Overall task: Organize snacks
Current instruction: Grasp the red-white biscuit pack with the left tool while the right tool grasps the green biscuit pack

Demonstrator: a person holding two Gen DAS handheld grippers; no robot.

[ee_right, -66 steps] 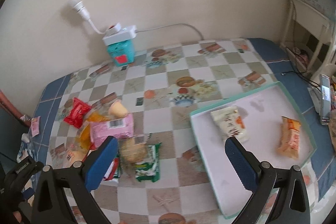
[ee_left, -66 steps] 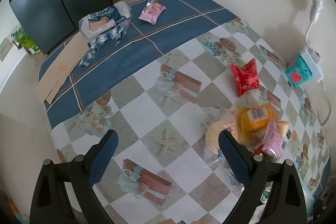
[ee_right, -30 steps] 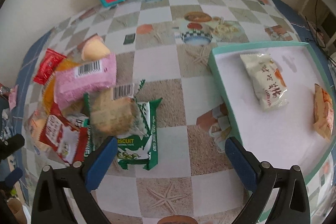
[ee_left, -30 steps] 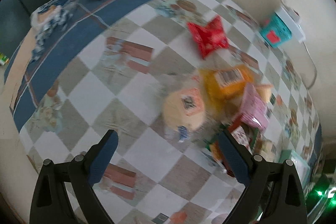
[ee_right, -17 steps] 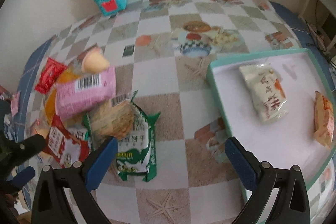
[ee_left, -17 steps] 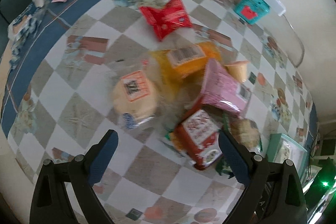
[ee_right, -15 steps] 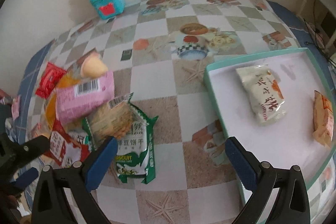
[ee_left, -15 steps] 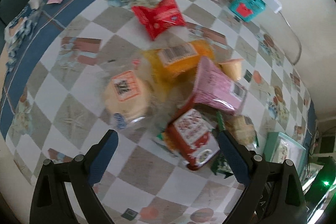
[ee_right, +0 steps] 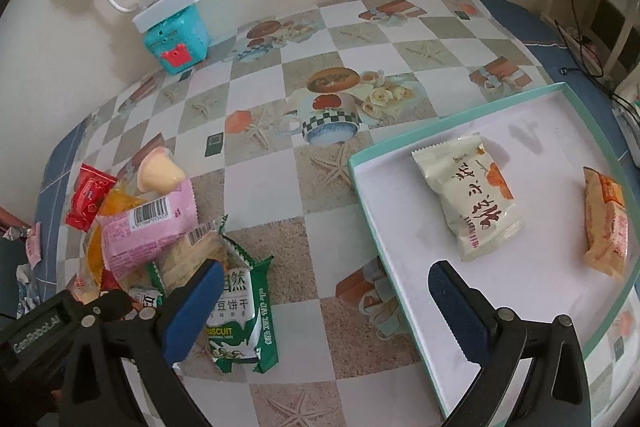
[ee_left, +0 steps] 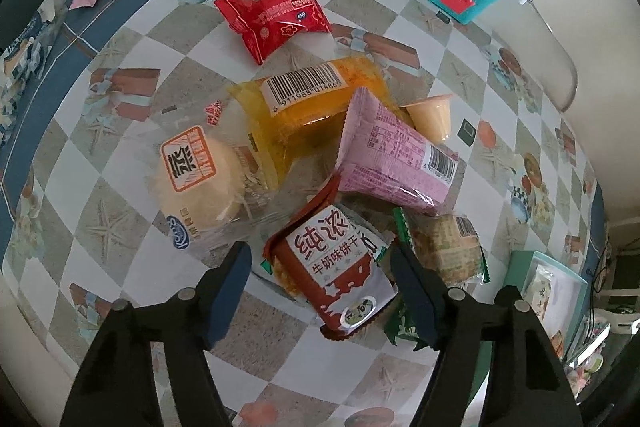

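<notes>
A table covered in a checked oilcloth point(ee_right: 256, 187) printed with starfish and teacups stands against a cream wall. Only the left wrist view shows the whole heap of snacks: a red crinkled packet point(ee_left: 276, 15) farthest away, an orange packet with a barcode point(ee_left: 308, 103), a pink wrapper point(ee_left: 396, 159), a small pale jelly cup point(ee_left: 430, 117), a round pale bun in clear film point(ee_left: 196, 179), a brown wrapped biscuit point(ee_left: 448, 247) and a red-and-white milk biscuit packet point(ee_left: 336, 267). That packet lies between the blue pads of the left gripper point(ee_left: 320, 291), whose jaws are closing and do not yet press on it. Only the right wrist view shows clearly the white tray with a teal rim point(ee_right: 352, 163) at the right, holding two packets, one cream point(ee_right: 468, 203) and one orange point(ee_right: 604, 223), and the green biscuit packet point(ee_right: 240, 311) in full. The right gripper point(ee_right: 324, 303) stands wide over the bare cloth, holding nothing. One teal box point(ee_right: 176, 39) carries one white power strip point(ee_right: 168, 7).
</notes>
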